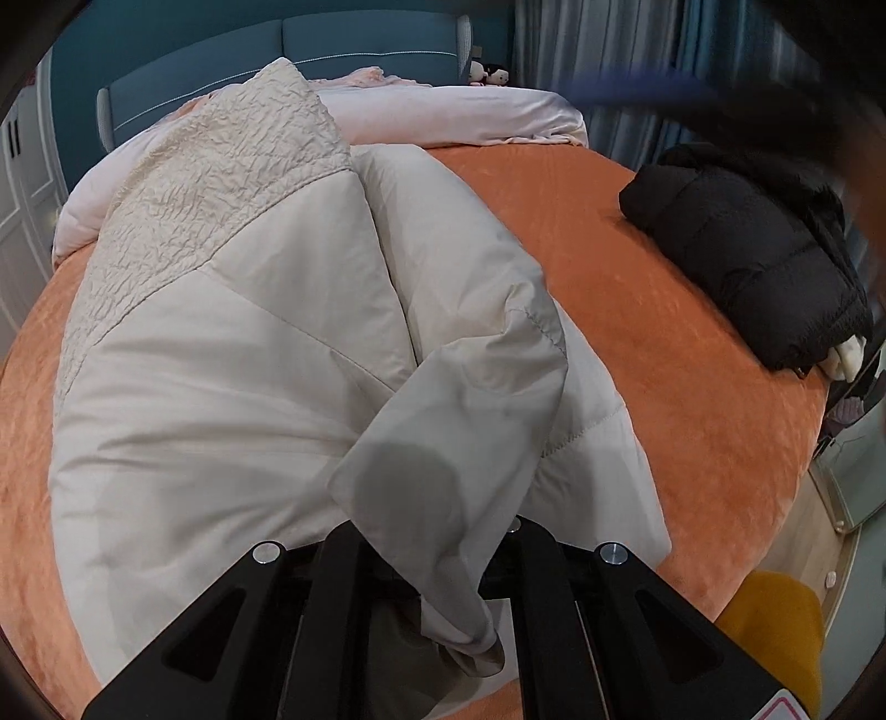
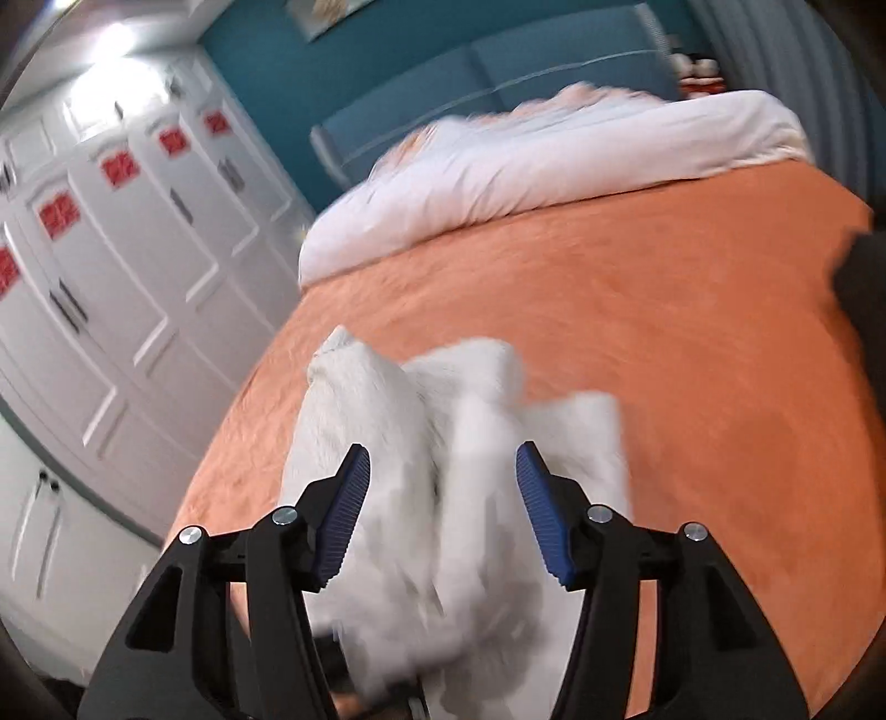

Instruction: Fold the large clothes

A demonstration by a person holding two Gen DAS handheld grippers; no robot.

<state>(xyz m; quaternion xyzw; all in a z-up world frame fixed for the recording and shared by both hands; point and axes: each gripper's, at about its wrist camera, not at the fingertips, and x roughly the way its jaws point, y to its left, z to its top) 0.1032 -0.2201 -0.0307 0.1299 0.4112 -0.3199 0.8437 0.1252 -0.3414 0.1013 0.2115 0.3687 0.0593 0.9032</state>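
A large cream padded coat (image 1: 249, 343) lies on the orange bedspread (image 1: 637, 288), its crinkled upper part towards the headboard. In the left wrist view a thin fold of the coat's fabric (image 1: 443, 421) drapes over my left gripper (image 1: 426, 531) and hides the fingertips. The gripper is shut on that fold. In the right wrist view, which is blurred, my right gripper (image 2: 443, 482) stands open above the bunched coat (image 2: 354, 387). Its blue pads (image 2: 346, 509) are wide apart and do not press on the cloth.
A black puffer jacket (image 1: 747, 260) lies at the bed's right edge. A pale pink duvet (image 1: 454, 113) is heaped along the blue headboard (image 1: 332, 50). White wardrobe doors (image 2: 122, 266) stand left of the bed. A blurred dark and blue shape (image 1: 653, 88) crosses the upper right.
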